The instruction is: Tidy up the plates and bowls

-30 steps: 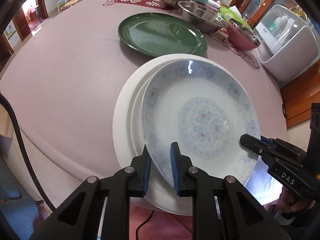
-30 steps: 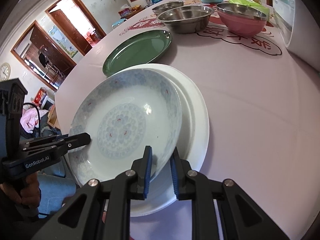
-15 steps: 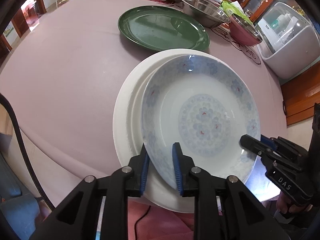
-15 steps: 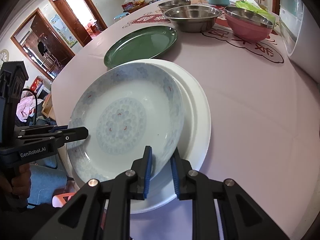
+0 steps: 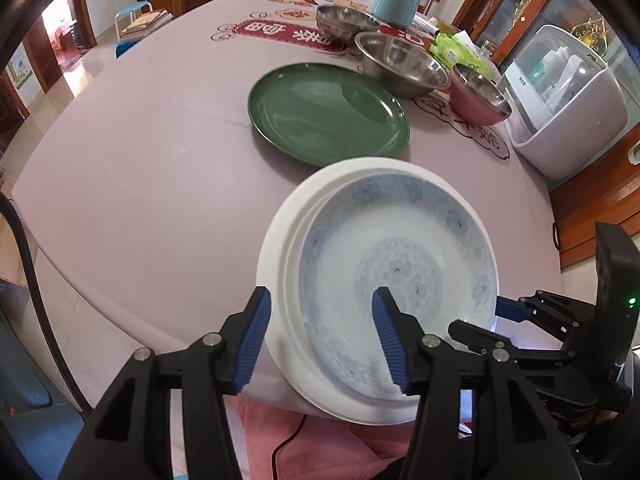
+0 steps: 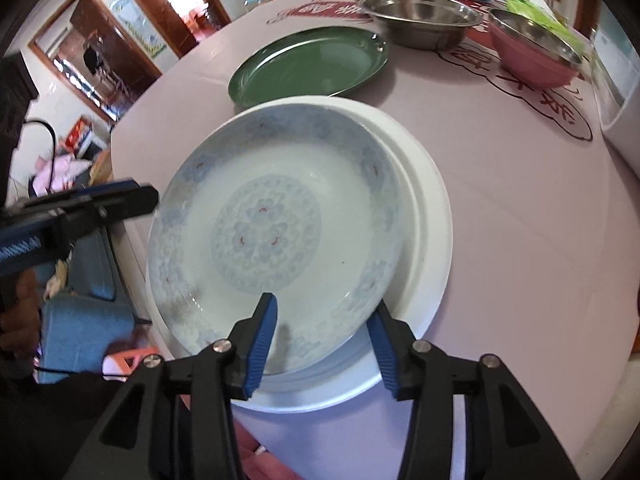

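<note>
Black angular plastic fingers (image 5: pixel 248 344) tipped with ribbed blue pads (image 6: pixel 262 344), silver screws at the joints, black cable trailing.

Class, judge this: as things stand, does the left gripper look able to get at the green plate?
Probably yes. The left gripper has just been opening, its jaws apart and pressing nothing, and the green plate lies uncovered beyond the patterned plate, with only bare tablecloth around it.

Left black blue-padded gripper (image 5: pixel 322 336): jaws just opened, tilted steeply down. Right black blue-padded gripper (image 6: pixel 322 340): likewise parted, pads apparently touching nothing.
</note>
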`<act>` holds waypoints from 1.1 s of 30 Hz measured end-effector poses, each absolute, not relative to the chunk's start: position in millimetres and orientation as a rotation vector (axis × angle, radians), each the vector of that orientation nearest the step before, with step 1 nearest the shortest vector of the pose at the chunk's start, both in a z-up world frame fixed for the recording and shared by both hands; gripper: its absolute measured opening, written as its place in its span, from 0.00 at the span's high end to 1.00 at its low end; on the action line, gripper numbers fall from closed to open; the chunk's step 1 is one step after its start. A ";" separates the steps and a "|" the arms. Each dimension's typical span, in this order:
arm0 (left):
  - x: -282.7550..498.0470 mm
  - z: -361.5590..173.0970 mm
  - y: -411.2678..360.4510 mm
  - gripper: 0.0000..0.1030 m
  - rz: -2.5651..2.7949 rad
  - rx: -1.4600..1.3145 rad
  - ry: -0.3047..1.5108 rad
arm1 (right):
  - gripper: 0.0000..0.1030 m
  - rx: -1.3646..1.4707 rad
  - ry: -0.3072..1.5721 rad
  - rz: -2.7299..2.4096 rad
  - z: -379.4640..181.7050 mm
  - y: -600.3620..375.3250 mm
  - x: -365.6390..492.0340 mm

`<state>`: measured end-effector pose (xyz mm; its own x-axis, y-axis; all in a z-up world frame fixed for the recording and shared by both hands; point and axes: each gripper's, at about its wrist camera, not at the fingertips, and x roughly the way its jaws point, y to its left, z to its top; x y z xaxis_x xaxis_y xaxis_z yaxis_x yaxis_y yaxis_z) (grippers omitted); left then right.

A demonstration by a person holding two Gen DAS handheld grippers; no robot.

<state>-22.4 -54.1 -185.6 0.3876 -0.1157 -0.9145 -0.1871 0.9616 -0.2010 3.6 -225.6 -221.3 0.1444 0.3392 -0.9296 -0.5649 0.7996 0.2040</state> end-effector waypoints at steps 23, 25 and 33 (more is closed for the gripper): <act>21.3 -160.8 5.3 0.46 -0.033 -0.174 1.202 | 0.40 -0.368 1.369 0.407 -198.2 -188.5 16.9; 27.3 -159.1 11.0 0.46 -0.050 -0.157 1.204 | 0.40 -0.344 1.359 0.378 -192.9 -187.4 22.7; 54.7 -152.5 31.2 0.45 -0.105 -0.077 1.201 | 0.40 -0.226 1.320 0.268 -181.9 -180.1 36.3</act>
